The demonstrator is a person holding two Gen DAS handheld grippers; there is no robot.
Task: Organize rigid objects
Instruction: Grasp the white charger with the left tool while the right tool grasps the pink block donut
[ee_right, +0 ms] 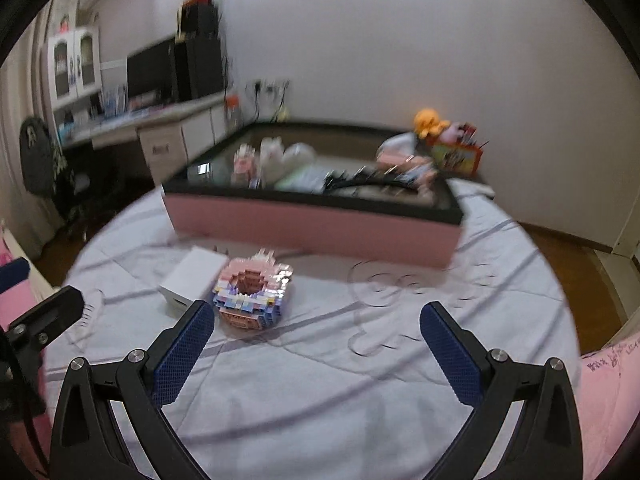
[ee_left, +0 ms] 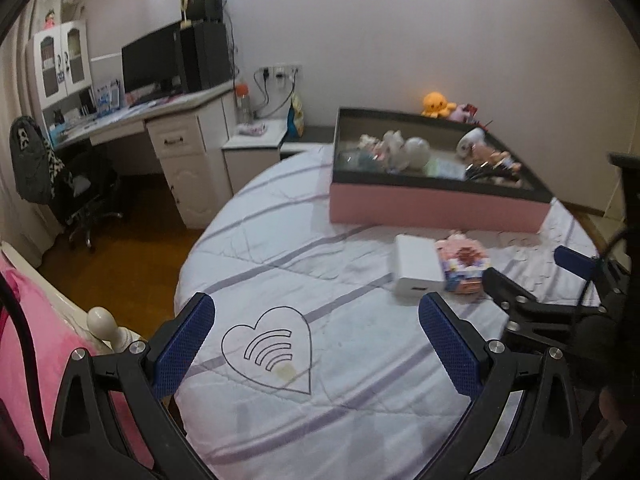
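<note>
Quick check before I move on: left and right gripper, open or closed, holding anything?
Left gripper: open, holding nothing, over the bedspread.
Right gripper: open, holding nothing, short of the brick model.

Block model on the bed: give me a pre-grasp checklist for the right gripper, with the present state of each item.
1. Right gripper open, nothing between the fingers: ok.
2. Block model lined up between the fingers: not ok, it sits ahead and off to the left.
3. Room to close on the model: not ok, the white box is right against it.
4. Left gripper out of the path: ok, open, holding nothing.
5. Free space in the pink tray: cannot tell, blurred.
</note>
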